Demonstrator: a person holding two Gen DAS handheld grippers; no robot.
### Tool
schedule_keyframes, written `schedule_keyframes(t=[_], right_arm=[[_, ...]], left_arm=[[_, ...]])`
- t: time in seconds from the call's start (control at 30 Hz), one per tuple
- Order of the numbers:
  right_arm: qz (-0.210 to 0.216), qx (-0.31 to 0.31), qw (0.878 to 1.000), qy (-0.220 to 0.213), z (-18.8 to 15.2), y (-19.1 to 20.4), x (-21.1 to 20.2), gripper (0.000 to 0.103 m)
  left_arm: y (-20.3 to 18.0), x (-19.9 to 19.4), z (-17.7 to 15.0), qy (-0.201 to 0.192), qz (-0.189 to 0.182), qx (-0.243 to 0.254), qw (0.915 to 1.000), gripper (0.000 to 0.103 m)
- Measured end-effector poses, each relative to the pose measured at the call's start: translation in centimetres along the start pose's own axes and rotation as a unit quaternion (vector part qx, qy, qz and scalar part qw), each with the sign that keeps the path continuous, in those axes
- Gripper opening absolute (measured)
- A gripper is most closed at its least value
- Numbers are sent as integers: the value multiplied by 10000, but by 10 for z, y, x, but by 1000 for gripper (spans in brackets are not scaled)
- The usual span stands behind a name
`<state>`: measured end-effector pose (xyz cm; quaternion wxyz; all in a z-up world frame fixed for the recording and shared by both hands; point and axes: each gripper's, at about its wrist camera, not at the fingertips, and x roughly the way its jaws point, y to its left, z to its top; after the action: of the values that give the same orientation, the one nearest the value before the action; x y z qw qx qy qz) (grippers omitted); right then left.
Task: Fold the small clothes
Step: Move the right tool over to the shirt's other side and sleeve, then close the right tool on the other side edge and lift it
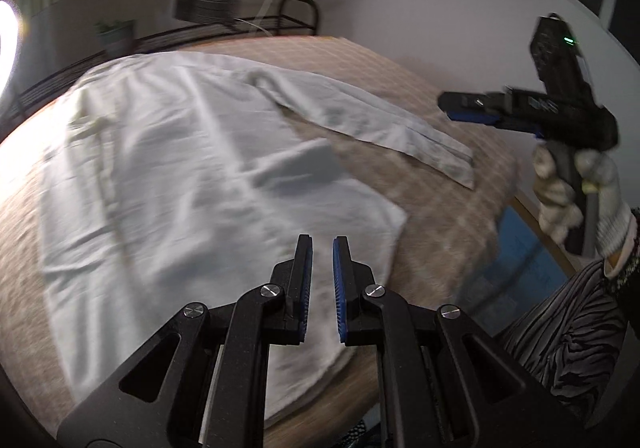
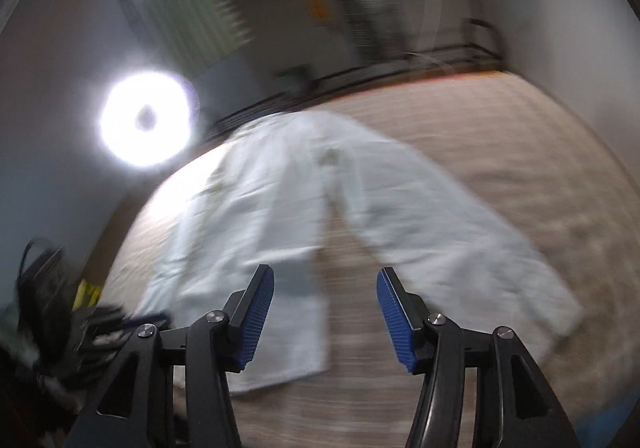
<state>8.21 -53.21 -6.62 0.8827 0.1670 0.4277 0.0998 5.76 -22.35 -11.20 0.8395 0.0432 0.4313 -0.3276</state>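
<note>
One pale shirt (image 1: 192,168) covers most of the left and centre of the left wrist frame, lying flat on the tan table (image 1: 452,208), one sleeve (image 1: 376,128) angled toward right of centre. In the right wrist frame the sleeve (image 2: 460,244) runs to the lower right. My right gripper (image 2: 325,312) is spread wide, holding nothing, above the cloth. My left gripper (image 1: 322,280) shows a narrow gap, nothing in it. Judgement: pinch the sleeve cuff cleanly, single layer, then carry it across the body without dragging the shirt.
</note>
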Motion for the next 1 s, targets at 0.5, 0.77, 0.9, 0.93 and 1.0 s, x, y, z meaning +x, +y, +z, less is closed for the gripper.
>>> schedule_keyframes(t=[0.5,0.77,0.9,0.93,1.0], right_arm=[[-1250,2016,9708,349,-3,-168,13,66],[-1533,1486,9748,638,-2,-152,34,29],[-1428,1323,9791,598,-2,-141,35,3],[-1398,1293,9802,539,0,-136,35,2],[-1258,1260,9833,372,4,-125,30,2]], left_arm=[[-52,45,5,376,-380,355,9979,29],[-18,28,-1,281,-50,130,9995,29],[-1,18,-3,161,27,-110,9998,29],[2,16,-3,136,52,-146,9998,29],[9,12,-5,90,101,-235,9996,29]])
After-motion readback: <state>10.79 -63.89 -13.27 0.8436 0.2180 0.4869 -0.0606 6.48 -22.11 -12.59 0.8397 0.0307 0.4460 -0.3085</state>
